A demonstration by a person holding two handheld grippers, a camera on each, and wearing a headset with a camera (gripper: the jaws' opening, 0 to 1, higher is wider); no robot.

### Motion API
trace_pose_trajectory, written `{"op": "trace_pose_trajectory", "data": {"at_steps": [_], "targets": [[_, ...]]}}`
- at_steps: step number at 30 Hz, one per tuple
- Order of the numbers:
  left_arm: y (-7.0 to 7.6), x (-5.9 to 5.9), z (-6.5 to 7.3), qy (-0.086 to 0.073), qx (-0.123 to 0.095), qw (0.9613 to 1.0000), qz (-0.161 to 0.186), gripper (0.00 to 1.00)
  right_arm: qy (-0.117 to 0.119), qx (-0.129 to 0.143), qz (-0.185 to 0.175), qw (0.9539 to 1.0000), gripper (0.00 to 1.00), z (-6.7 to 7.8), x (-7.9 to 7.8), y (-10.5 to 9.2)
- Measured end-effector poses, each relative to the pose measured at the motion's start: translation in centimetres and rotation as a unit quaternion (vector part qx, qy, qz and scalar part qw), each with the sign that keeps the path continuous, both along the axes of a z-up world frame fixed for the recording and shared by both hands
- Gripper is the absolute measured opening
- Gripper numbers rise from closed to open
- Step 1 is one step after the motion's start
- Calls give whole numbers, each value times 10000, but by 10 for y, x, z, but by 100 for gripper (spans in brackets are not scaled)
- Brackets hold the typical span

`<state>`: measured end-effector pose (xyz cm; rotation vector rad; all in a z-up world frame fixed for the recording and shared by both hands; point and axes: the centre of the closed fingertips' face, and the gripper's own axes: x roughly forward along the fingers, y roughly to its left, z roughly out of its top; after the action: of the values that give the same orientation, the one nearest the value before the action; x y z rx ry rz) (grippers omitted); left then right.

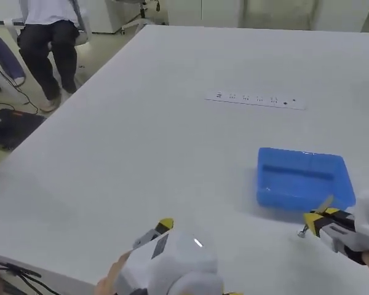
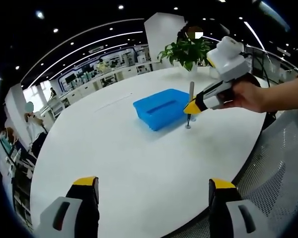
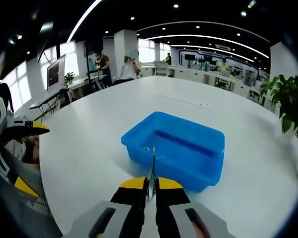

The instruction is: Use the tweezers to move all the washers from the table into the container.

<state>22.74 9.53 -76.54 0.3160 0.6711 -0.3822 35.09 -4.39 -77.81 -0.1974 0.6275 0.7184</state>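
Observation:
The blue container (image 1: 301,178) stands on the white table (image 1: 172,141), right of centre. My right gripper (image 1: 312,221) is shut on the metal tweezers (image 1: 304,231), just in front of the container's near wall. The tweezers (image 2: 191,96) stand nearly upright with their tip on the table, beside the container (image 2: 161,106). A small grey piece (image 2: 188,127) sits at the tip; I cannot tell if it is a washer. In the right gripper view the tweezers (image 3: 152,166) point at the container (image 3: 176,148). My left gripper (image 2: 154,198) is open, low over the near table edge.
A white power strip (image 1: 255,100) lies beyond the container. A person sits on a chair (image 1: 46,37) off the table's far left corner. A potted plant (image 2: 186,49) stands past the table. My left gripper (image 3: 20,129) is at the left of the right gripper view.

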Motion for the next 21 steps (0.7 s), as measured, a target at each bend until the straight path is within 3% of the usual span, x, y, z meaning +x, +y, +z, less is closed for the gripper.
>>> {"op": "trace_pose_trajectory", "data": {"at_steps": [12,21], "targets": [[1,0,0,-33,51,10000,15,93,-140,221,8,9997,3,30,0,1],[3,2,1,-100,115,9999,68,91,-157,637,-152,9977,3,52,4,0]]}}
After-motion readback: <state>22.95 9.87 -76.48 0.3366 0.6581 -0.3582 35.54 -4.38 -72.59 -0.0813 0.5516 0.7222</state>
